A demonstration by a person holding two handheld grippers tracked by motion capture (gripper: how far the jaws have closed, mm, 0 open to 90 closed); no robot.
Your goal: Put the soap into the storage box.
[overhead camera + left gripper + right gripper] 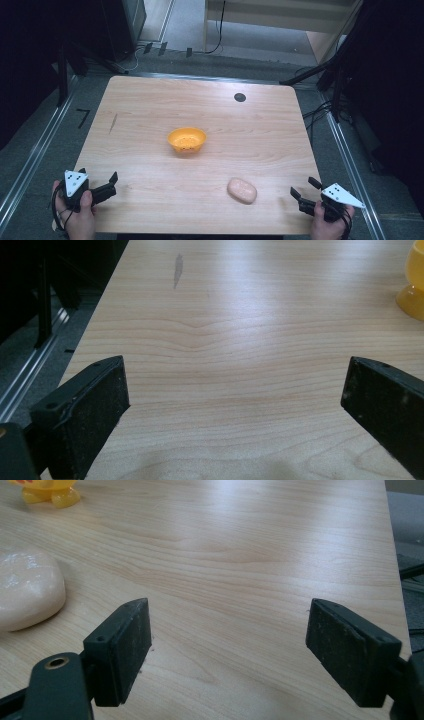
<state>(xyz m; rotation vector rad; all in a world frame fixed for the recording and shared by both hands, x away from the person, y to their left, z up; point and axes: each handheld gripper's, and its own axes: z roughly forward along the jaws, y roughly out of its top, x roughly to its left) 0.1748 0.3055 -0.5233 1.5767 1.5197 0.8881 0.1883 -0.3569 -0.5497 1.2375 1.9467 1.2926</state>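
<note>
An orange bowl [187, 139] with small holes sits at the middle of the wooden table [150, 110]. A pale pink oval soap-like lump [242, 190] lies near the front right. My left gripper [113, 182] rests open at the front left corner, held by a hand, with bare wood between its jaws. At the front right edge my right gripper [303, 189] is open, to the right of the pink lump [27, 587] and apart from it. The bowl's edge [414, 285] peeks in at the far right of the left gripper view, and the bowl [47, 491] sits far off in the right gripper view.
A small black round disc [240, 97] lies at the back of the table. Metal rails [30, 160] run along the floor on both sides, and cables [320, 112] trail past the right edge. A dark scuff [113, 123] marks the wood at left.
</note>
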